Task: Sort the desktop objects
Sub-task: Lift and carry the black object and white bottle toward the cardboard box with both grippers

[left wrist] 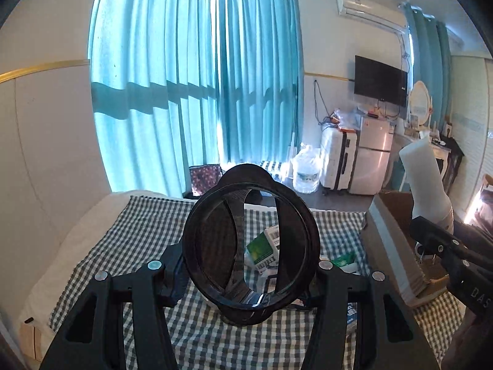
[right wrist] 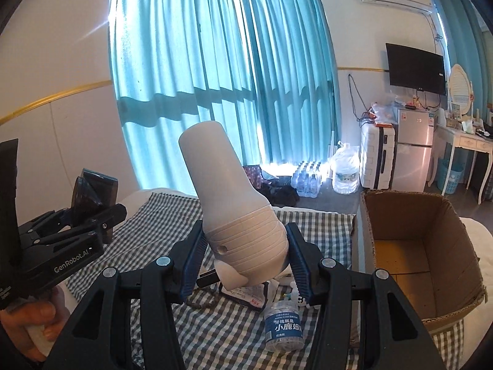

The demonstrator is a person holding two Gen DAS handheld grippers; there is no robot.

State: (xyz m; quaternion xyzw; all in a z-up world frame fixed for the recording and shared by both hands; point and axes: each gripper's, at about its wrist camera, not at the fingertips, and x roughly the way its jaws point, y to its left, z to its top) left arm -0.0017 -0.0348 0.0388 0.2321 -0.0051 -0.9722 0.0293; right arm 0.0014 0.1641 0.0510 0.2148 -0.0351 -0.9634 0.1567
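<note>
My left gripper [left wrist: 246, 269] is shut on a black round hair-dryer nozzle [left wrist: 249, 246], held up above the checked cloth [left wrist: 148, 225]. It also shows in the right wrist view [right wrist: 92, 197] at the left. My right gripper [right wrist: 246, 262] is shut on a white hair dryer [right wrist: 234, 212], which points up and to the left above the cloth. The dryer also shows in the left wrist view [left wrist: 428, 182] at the right, over the cardboard box [left wrist: 397, 215]. Green packets [left wrist: 262, 246] lie on the cloth behind the nozzle.
An open cardboard box [right wrist: 431, 246] stands on the right of the cloth. A small clear jar with a blue label [right wrist: 283, 326] and papers [right wrist: 246, 296] lie under the dryer. Beyond are a water jug [right wrist: 345, 169], a suitcase [right wrist: 376, 154] and a fridge [right wrist: 414, 145].
</note>
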